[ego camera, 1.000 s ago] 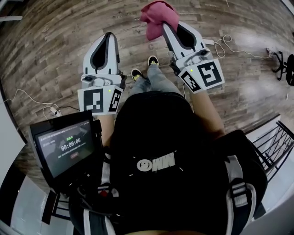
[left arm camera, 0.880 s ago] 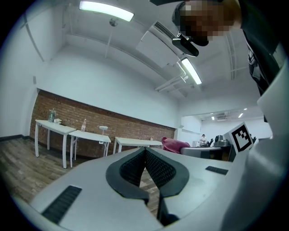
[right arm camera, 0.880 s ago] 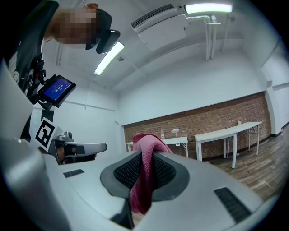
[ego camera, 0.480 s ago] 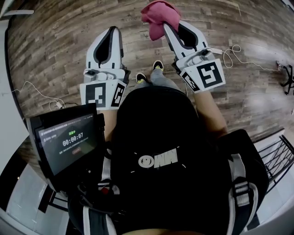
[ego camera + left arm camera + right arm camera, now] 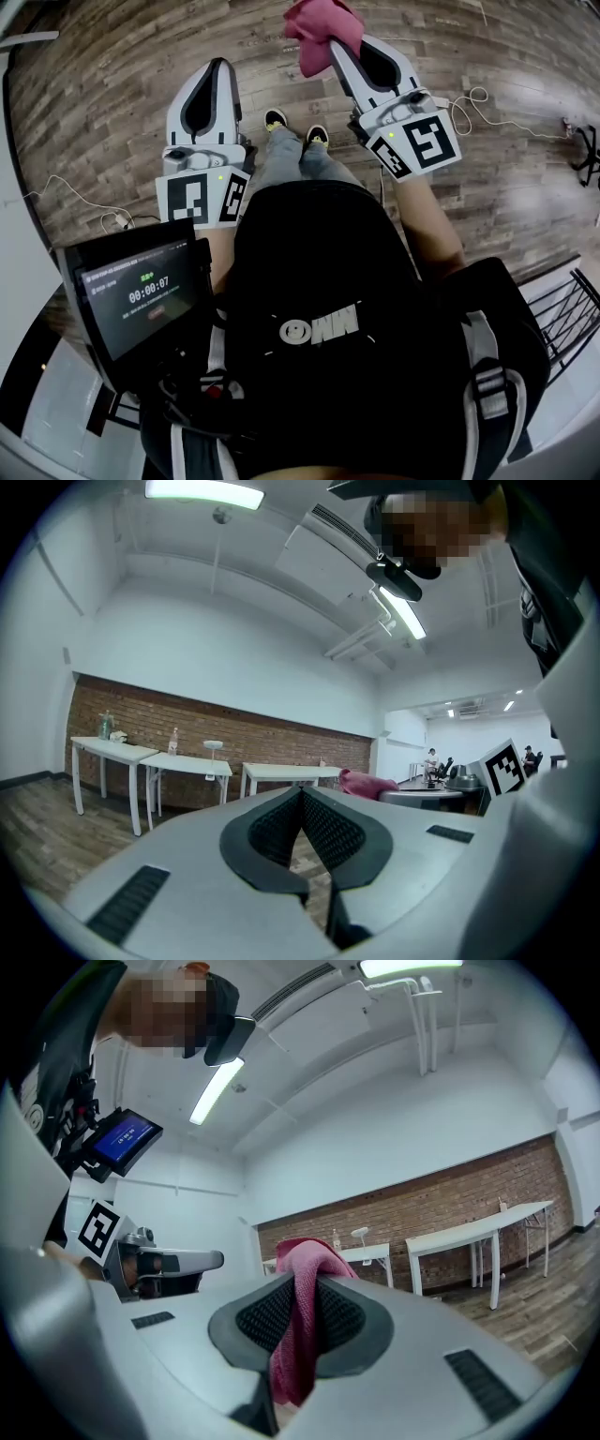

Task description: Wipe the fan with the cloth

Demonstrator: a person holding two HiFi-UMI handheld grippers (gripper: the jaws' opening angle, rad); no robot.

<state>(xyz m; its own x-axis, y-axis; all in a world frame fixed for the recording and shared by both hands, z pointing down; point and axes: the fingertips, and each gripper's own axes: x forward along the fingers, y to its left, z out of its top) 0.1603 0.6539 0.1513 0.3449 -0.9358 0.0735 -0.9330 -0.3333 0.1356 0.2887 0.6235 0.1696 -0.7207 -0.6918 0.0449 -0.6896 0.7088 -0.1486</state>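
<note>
While the right gripper (image 5: 330, 45) pinches a bunched pink cloth (image 5: 317, 21), the left gripper (image 5: 217, 67) sits closed, empty. Wood floor (image 5: 112, 84) spreads beneath both.

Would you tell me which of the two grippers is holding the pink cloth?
The right gripper: its jaws are clamped on the pink cloth, which bunches past the tips. The left gripper has its jaws together with nothing between them.

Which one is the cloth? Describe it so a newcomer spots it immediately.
Over the wooden floor, two white claws point forward. The cloth is the crumpled bundle pinched in the right claw. It is the only pink thing there; the left claw is shut on nothing.
</note>
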